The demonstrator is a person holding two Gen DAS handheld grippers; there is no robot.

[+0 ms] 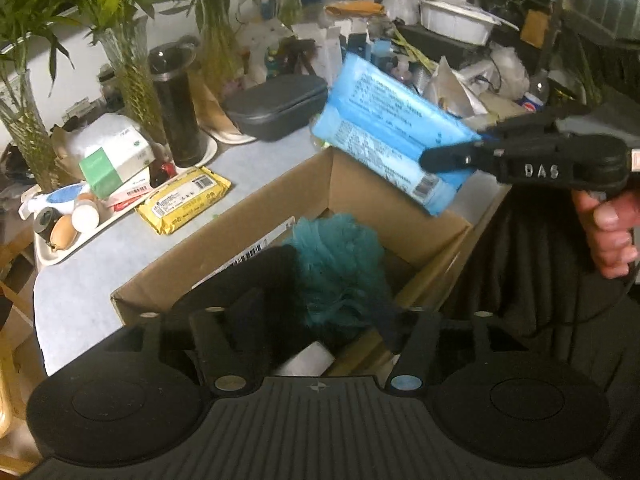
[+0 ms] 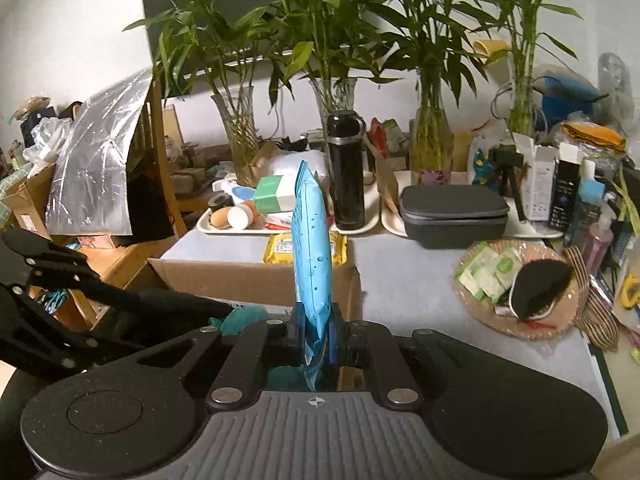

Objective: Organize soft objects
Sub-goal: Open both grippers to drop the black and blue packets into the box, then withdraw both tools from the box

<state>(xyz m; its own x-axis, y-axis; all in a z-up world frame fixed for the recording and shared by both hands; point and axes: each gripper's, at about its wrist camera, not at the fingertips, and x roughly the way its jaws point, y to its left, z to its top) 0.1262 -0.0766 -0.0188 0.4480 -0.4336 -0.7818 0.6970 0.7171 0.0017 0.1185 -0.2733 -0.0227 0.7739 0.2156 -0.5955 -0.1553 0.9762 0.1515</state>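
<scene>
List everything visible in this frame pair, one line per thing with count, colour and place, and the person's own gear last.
Blue pack: 1, blue, clamped in the right gripper above the box.
Box: 1, brown cardboard, open, on the table.
Pouf: 1, teal mesh, inside the box.
Black cloth: 1, black, in the box beside the pouf.
Yellow pack: 1, yellow, on the table behind the box.
Case: 1, grey, on the table.
Flask: 1, black, on a tray.
Vases: 4, clear glass with green stalks, at the back.
Basket: 1, woven tan, holding sachets.
Table: 1, pale grey.
Right gripper: black, shut on the blue pack.
Left gripper: black, open over the box.
Hand: 1, holding the right gripper.
</scene>
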